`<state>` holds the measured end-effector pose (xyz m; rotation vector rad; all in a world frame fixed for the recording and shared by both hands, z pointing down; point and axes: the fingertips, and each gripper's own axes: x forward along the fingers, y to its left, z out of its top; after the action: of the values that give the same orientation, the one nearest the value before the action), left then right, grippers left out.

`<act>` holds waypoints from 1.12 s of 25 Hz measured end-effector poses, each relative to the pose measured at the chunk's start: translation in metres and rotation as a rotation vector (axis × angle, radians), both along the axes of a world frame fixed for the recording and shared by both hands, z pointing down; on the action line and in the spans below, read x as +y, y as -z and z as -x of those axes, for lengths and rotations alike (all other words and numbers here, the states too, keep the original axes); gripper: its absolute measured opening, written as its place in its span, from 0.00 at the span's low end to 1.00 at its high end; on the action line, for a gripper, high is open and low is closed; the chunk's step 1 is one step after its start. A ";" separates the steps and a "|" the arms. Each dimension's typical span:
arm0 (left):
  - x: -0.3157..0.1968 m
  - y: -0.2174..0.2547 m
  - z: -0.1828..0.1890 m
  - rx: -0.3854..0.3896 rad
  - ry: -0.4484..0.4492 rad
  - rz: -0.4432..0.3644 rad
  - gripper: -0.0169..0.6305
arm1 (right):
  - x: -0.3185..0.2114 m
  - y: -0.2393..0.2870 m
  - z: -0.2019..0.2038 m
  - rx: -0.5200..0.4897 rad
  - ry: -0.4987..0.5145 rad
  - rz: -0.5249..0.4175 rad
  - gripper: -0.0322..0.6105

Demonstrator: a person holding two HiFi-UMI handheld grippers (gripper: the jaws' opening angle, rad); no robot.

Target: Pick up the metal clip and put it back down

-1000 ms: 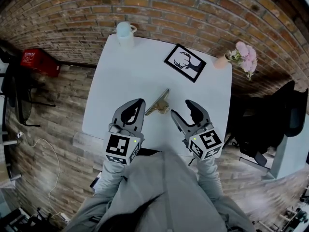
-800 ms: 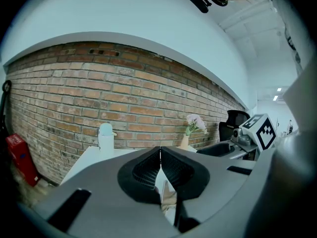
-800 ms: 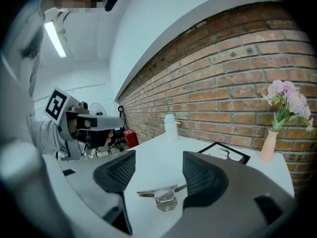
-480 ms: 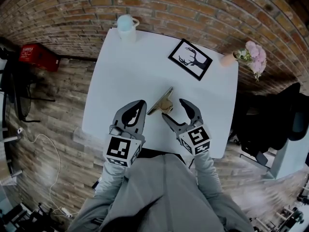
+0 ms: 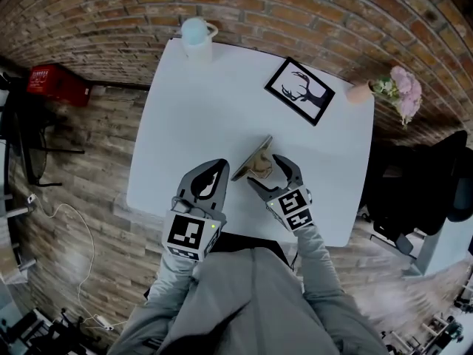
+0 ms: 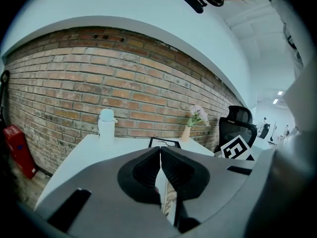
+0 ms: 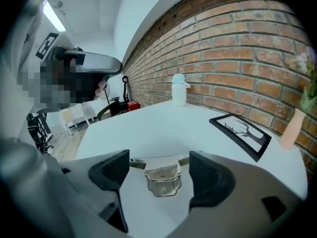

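The metal clip (image 5: 253,160), a brass-coloured bar with a flat spring tab, lies on the white table (image 5: 199,102) near its front edge. My right gripper (image 5: 268,173) is low over it, and its jaws have just been opening. In the right gripper view the clip (image 7: 161,175) lies flat between the two dark pads (image 7: 210,176), and neither pad touches it. My left gripper (image 5: 218,166) hovers just left of the clip with nothing in it. Its fingertips (image 6: 160,150) are pressed together.
At the table's back stand a pale bottle (image 5: 196,37), a black-framed deer picture (image 5: 299,91) and a vase of pink flowers (image 5: 388,87). A brick wall runs behind. A red box (image 5: 55,89) sits on the floor at the left, a black office chair (image 5: 436,191) at the right.
My right gripper has come down and in toward the clip, its jaws spreading until they stand on either side of it. The left gripper sank slightly and stayed shut.
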<state>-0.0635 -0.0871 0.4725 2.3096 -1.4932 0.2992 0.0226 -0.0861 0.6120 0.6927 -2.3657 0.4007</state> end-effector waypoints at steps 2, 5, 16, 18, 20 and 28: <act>-0.002 -0.004 0.001 0.001 -0.003 0.006 0.07 | -0.001 -0.012 0.002 0.027 0.015 0.011 0.60; -0.003 -0.009 0.003 0.004 -0.006 0.015 0.07 | 0.000 -0.026 0.003 0.063 0.037 0.025 0.60; -0.006 -0.021 0.009 0.013 -0.013 0.034 0.07 | 0.002 -0.051 0.006 0.134 0.075 0.037 0.60; -0.007 -0.021 0.009 0.014 -0.014 0.036 0.07 | 0.002 -0.051 0.006 0.133 0.079 0.037 0.60; -0.007 -0.022 0.009 0.013 -0.014 0.037 0.07 | 0.003 -0.051 0.006 0.132 0.083 0.035 0.60; -0.005 -0.022 0.010 0.014 -0.004 0.037 0.07 | -0.001 -0.050 0.003 0.134 0.069 0.028 0.57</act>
<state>-0.0732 -0.0921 0.4944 2.2817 -1.4642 0.3092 0.0198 -0.0874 0.6619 0.6044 -2.2462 0.3466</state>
